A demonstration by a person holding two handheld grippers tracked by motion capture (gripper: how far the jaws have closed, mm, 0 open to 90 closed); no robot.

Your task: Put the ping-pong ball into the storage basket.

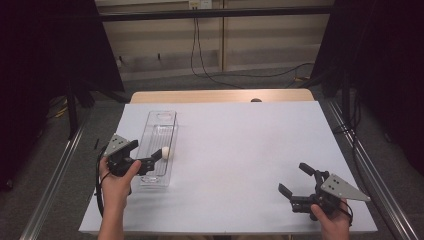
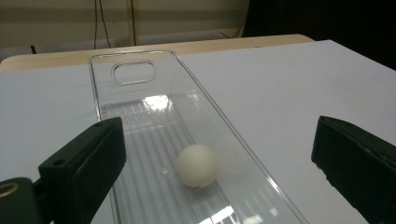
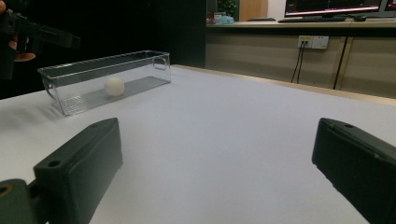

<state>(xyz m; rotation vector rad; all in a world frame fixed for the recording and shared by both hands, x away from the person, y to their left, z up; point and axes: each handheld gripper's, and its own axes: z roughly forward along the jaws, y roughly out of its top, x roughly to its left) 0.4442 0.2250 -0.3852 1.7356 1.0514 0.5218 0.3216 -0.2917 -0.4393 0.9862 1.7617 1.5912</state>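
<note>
A clear plastic tray (image 1: 161, 121) lies lengthwise on the left part of the white table. A small white ball (image 1: 165, 151) rests on its ribbed floor. My left gripper (image 1: 145, 150) hovers over the tray's near half, open. In the left gripper view the ball (image 2: 197, 165) sits on the tray (image 2: 135, 53) floor between and beyond the wide-apart jaws, touching neither. My right gripper (image 1: 295, 179) stands open near the table's front right, with nothing between its jaws. The right gripper view shows the tray (image 3: 93, 65) and ball (image 3: 114, 86) far off to the left.
The white table top (image 1: 240, 140) stretches between the tray and the right gripper. A wooden edge (image 1: 220, 96) runs along the far side. Cables (image 1: 215, 75) lie on the floor beyond, and metal rails (image 1: 55, 170) flank the table.
</note>
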